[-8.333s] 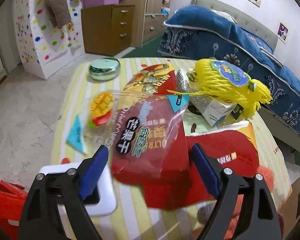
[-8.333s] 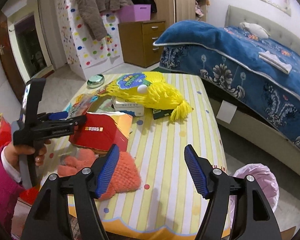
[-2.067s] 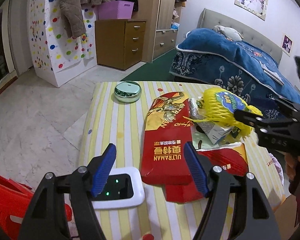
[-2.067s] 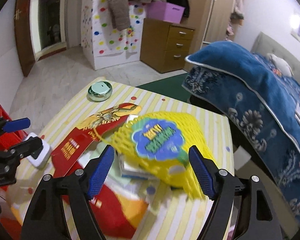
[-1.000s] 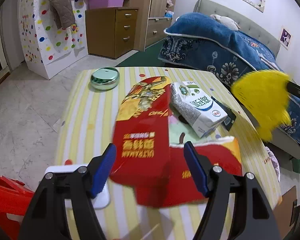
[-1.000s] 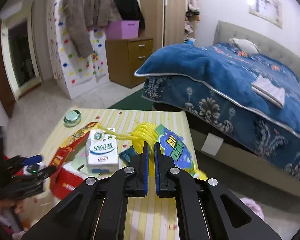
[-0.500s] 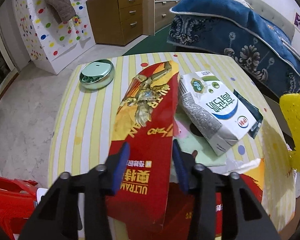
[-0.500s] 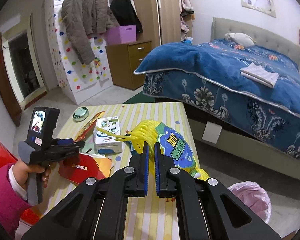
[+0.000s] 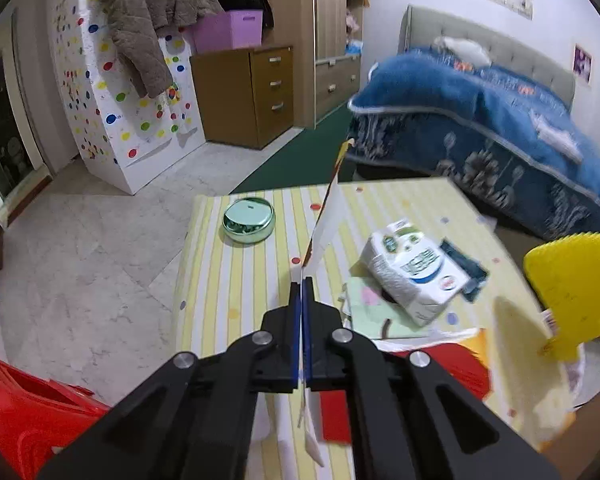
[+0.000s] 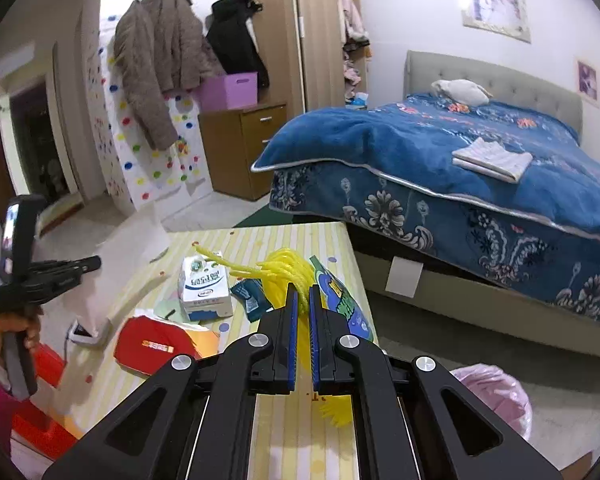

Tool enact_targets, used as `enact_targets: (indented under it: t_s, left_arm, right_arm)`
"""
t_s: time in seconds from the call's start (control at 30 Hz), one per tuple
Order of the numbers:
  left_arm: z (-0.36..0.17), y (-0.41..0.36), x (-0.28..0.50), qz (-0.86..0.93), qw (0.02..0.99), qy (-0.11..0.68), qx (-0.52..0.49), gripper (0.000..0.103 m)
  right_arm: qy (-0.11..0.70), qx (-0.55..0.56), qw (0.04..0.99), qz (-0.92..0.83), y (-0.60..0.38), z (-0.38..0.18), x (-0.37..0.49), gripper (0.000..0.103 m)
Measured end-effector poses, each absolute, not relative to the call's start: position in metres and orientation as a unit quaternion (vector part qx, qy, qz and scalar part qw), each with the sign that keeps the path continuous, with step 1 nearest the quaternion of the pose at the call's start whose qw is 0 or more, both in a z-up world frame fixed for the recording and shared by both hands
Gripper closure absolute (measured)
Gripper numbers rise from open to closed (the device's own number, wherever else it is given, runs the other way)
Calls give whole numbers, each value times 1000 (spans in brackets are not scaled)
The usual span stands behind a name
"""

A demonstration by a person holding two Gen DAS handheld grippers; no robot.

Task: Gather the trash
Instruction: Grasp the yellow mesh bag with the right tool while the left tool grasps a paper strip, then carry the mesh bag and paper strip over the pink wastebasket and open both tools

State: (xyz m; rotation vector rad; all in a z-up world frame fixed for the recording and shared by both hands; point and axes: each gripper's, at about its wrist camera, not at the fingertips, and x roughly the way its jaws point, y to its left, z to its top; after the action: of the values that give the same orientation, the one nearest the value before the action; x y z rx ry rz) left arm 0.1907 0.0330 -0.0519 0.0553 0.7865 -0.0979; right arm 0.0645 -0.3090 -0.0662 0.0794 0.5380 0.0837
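Observation:
My left gripper (image 9: 301,280) is shut on the flat red snack bag (image 9: 327,216), lifted edge-on above the striped table (image 9: 236,280); from the right wrist view the gripper (image 10: 90,263) holds the bag's pale back side (image 10: 132,256). My right gripper (image 10: 303,292) is shut on the yellow net bag (image 10: 284,276) with its blue label, held above the table; it also shows at the right of the left wrist view (image 9: 572,280). A milk carton (image 9: 412,272) and a red box (image 10: 152,344) lie on the table.
A green round tin (image 9: 248,220) sits at the table's far left. A pink trash bag (image 10: 496,396) stands on the floor to the right of the table. A red bin (image 9: 28,412) is at the left. A white device (image 10: 85,334) lies near the table's left edge. The bed (image 10: 460,184) is beyond.
My left gripper has closed on the red snack bag and lifted it off the table, turning it edge-on. My right gripper still holds the yellow net bag aloft.

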Motion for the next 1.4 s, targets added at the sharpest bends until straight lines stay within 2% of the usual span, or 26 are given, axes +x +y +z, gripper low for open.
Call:
enact_targets:
  t_s: [0.17, 0.47, 0.97, 1.4]
  left_arm:
    - [-27, 32, 150, -84, 929, 360, -18, 103]
    - [-25, -22, 90, -173, 916, 358, -55, 103]
    - [-52, -158, 57, -292, 882, 371, 2, 103]
    - [-95, -290, 65, -354, 851, 386, 52, 103]
  right_arm:
    - [260, 68, 962, 53, -320, -57, 46, 99]
    - [272, 116, 954, 43, -348, -53, 9, 99]
    - [271, 156, 948, -62, -431, -76, -54, 99]
    - [291, 188, 926, -150, -508, -124, -57, 98]
